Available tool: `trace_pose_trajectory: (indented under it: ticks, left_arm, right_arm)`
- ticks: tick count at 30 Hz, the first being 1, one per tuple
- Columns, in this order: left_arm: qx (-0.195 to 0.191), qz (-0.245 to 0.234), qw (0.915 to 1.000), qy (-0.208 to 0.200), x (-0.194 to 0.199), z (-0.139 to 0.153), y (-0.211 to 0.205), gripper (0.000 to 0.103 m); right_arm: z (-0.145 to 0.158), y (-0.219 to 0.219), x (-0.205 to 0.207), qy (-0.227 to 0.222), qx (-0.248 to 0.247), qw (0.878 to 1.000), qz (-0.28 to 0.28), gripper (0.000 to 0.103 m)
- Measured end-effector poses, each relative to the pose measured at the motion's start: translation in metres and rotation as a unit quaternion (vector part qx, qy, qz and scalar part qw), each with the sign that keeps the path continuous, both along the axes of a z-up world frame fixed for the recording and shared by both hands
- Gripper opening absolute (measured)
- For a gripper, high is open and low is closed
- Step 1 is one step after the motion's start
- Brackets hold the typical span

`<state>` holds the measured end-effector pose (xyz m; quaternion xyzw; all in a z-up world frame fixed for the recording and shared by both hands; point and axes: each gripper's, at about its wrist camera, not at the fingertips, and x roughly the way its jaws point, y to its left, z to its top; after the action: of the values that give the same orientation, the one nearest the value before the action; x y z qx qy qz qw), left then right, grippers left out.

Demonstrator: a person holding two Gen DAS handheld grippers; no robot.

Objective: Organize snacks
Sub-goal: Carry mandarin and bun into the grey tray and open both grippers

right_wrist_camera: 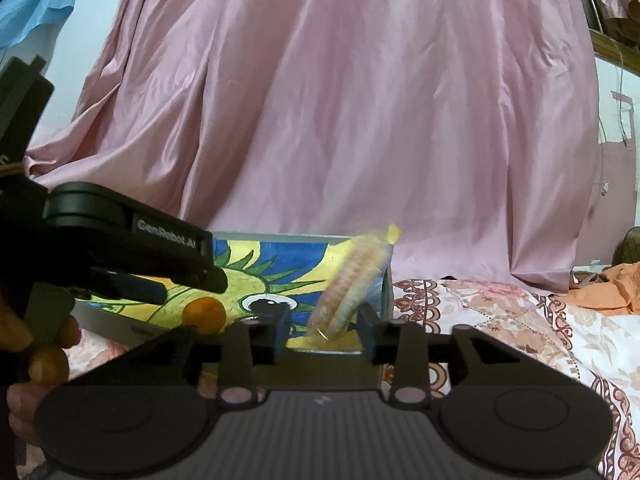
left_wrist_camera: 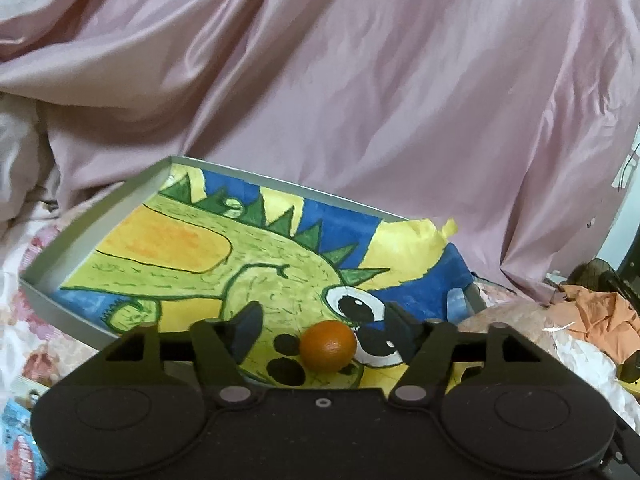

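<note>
The shallow grey cardboard tray (left_wrist_camera: 60, 256), lined with a bright painted picture of a green spiky cartoon creature on yellow and blue, lies on the flowered bed cover (right_wrist_camera: 500, 320) in front of a big pink satin cloth (left_wrist_camera: 360, 80). A small round orange fruit (left_wrist_camera: 328, 345) rests on the painted picture inside the tray. It sits between the two black fingers of the left gripper (left_wrist_camera: 324, 328), but the fingers stand wide apart and do not touch it. In the right wrist view, a long clear plastic packet of pale orange biscuits (right_wrist_camera: 352, 284) stands tilted at the right end of the tray, blurred, with its lower end between the fingers of the right gripper (right_wrist_camera: 324, 334). These fingers are also spread, and a small gap shows on each side of the packet. The same orange fruit (right_wrist_camera: 204, 314) is seen under the left gripper (right_wrist_camera: 160, 284), which reaches in from the left.
</note>
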<state>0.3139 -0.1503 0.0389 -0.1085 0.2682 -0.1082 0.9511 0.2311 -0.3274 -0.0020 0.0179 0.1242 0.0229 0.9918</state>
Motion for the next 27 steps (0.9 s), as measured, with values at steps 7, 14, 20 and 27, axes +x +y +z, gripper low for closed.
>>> trace_pose_trajectory:
  ticks: [7,14,20,27]
  left_arm:
    - [0.000,0.028,0.9995,-0.017,-0.020,0.015,0.018,0.097]
    - [0.008,0.049,0.9980,-0.039,-0.049,0.030,0.039,0.102]
    - [0.018,0.065,0.9961,-0.058,-0.080,0.041,0.060,0.102]
    - [0.029,0.077,0.9940,-0.072,-0.122,0.046,0.082,0.102]
  right_arm:
    - [0.005,0.004,-0.006,-0.003,0.004,1.000,0.000,0.071]
    - [0.020,0.012,-0.027,-0.026,0.002,1.000,0.001,0.090]
    - [0.031,0.017,-0.053,-0.045,0.011,0.999,-0.009,0.101]
    - [0.039,0.022,-0.086,-0.057,0.023,0.998,-0.018,0.103]
